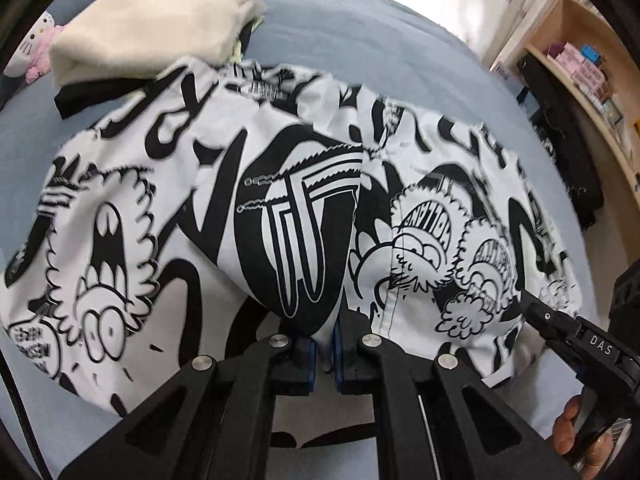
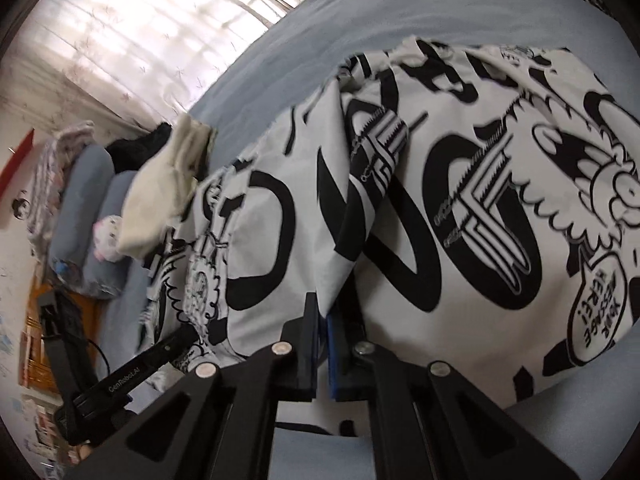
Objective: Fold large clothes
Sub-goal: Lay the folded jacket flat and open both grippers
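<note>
Black-and-white cartoon-print garment (image 1: pixel 224 184) lies spread on the blue-sheeted bed (image 1: pixel 360 28); its speech bubble reads "YOUR MESSAGE HERE!". Your left claw (image 1: pixel 324 344) and right claw (image 2: pixel 323 344) are each clamped on its near hem. "GenRoboAI" marks one claw, "DAS" the other. Cream folded fabric (image 1: pixel 160 28) rests beyond; curtains (image 2: pixel 132 28) behind.

My left gripper (image 1: pixel 324 354) and right gripper (image 2: pixel 323 356) both point steeply down with jaws pinched together, and what looks like my bare hand (image 1: pixel 576 436) shows at the frame edge.
</note>
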